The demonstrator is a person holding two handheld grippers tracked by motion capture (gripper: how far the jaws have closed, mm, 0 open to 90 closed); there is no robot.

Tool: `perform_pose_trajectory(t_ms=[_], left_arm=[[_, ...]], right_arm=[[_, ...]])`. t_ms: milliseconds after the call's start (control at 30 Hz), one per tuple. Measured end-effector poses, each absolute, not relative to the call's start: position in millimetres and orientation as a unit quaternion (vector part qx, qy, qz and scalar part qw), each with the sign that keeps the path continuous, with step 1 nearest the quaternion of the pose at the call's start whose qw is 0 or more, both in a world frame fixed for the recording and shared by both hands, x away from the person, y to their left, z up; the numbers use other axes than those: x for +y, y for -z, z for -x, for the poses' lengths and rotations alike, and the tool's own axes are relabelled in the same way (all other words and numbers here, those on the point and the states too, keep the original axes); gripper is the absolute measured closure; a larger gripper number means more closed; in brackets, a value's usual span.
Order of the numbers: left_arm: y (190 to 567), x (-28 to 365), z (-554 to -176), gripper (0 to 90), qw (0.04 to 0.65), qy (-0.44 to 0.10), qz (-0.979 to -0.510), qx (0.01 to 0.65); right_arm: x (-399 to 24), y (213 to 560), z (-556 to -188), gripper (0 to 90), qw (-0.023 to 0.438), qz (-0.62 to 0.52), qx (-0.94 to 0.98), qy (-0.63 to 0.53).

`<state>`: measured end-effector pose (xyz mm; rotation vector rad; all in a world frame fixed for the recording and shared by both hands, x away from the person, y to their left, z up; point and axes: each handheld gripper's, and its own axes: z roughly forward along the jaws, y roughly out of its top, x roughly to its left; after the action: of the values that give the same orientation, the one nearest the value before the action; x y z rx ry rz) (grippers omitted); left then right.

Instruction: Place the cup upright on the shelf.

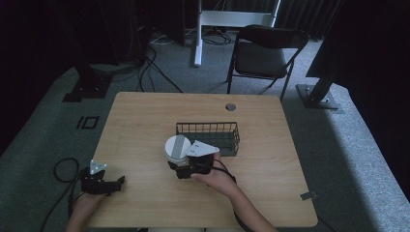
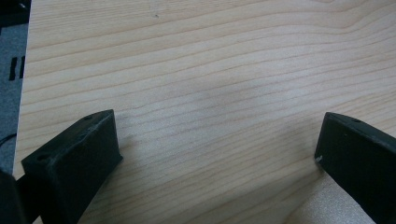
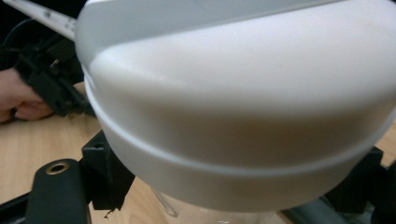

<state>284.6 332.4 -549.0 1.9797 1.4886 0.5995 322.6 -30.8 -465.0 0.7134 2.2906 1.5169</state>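
Note:
A white-lidded container [image 1: 176, 146] with a grey stripe across its top is held near the middle of the wooden table [image 1: 140, 121], just left of the basket. My right gripper [image 1: 180, 165] is shut on it from the near side. In the right gripper view the white lid [image 3: 233, 93] looms close, with a clear body below it between the black jaws of my right gripper [image 3: 238, 193]. My left gripper [image 1: 119, 182] rests at the table's near left corner. Its jaws stand wide apart over bare wood, so my left gripper [image 2: 217, 142] is open and holds nothing.
A black wire basket [image 1: 209, 137] stands right of centre, just behind the right hand. A cable hole [image 1: 230, 107] is near the far edge. A folding chair [image 1: 263, 53] and dark stands sit beyond the table. The other hand with its gripper [image 3: 49, 81] is visible in the right gripper view.

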Motion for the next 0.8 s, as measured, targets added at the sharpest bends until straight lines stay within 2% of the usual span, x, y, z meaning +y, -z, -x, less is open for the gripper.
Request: perform_pose_trajectory(t_ms=[600,800], left_arm=[[549,332,-285,0.1,0.292,-0.225,-0.743,0.559],[549,332,-285,0.1,0.292,-0.225,-0.743,0.559]], right_arm=[[-51,435,-344,18.4,0.205,-0.291,0.772,-0.527],[-62,427,-355,18.4,0.238,-0.32,0.755,-0.521]])
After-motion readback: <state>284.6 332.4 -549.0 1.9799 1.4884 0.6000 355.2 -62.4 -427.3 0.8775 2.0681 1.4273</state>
